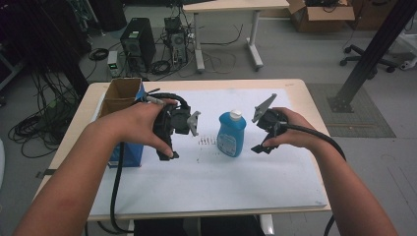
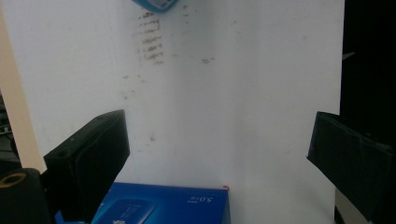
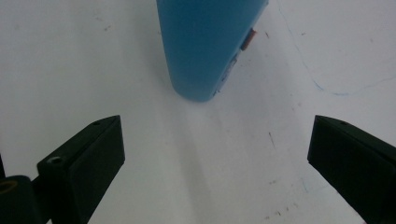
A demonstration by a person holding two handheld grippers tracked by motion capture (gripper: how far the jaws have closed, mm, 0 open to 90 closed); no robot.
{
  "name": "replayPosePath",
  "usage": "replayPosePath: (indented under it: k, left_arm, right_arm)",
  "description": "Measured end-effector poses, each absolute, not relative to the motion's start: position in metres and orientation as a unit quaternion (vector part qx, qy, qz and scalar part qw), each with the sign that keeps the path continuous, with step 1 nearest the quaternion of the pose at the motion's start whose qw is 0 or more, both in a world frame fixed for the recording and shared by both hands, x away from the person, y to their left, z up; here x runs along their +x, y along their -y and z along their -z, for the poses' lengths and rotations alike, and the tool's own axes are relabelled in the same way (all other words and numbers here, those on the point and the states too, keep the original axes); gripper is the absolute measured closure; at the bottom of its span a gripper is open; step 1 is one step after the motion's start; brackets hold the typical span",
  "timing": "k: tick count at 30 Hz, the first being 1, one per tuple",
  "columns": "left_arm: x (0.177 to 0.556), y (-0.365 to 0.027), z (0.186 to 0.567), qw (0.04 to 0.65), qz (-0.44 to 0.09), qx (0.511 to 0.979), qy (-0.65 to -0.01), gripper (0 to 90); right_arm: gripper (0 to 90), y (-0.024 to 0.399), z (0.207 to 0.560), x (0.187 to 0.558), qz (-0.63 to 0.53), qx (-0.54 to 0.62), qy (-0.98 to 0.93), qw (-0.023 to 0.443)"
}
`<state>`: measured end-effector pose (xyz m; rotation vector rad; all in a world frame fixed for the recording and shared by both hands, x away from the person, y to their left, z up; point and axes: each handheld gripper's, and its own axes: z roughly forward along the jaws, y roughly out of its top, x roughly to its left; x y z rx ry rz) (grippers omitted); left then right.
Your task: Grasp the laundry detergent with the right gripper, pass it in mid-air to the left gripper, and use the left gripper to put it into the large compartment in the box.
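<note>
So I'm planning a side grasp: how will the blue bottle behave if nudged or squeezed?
The bottle stands upright, tall on a narrow base, so a high nudge would probably tip it. It looks like smooth plastic, so likely slippery and a bit squashy. The blue runs nearly to the white cap, suggesting it's fairly full and heavy.

Bottle (image 3: pixel 210 46) cut off by the top edge in the right gripper view, cap and label out of frame; a mere blue sliver (image 2: pixel 156 4) at the top of the left gripper view. Blue box (image 2: pixel 163 205) cropped at the bottom there, print too small to read. Left gripper (image 1: pixel 169 130) half hidden under the hand (image 1: pixel 140 123).
</note>
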<state>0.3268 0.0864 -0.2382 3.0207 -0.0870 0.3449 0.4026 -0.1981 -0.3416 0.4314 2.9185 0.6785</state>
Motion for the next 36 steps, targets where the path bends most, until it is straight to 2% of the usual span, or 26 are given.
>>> replayPosePath:
  k: [36]
  left_arm:
    - [0.323, -0.097, 0.251, 0.057, -0.102, 0.993, 0.027, 5.9]
  right_arm:
    - [3.7, 0.179, 0.389, 0.399, -0.33, 0.2, -0.921, 0.058]
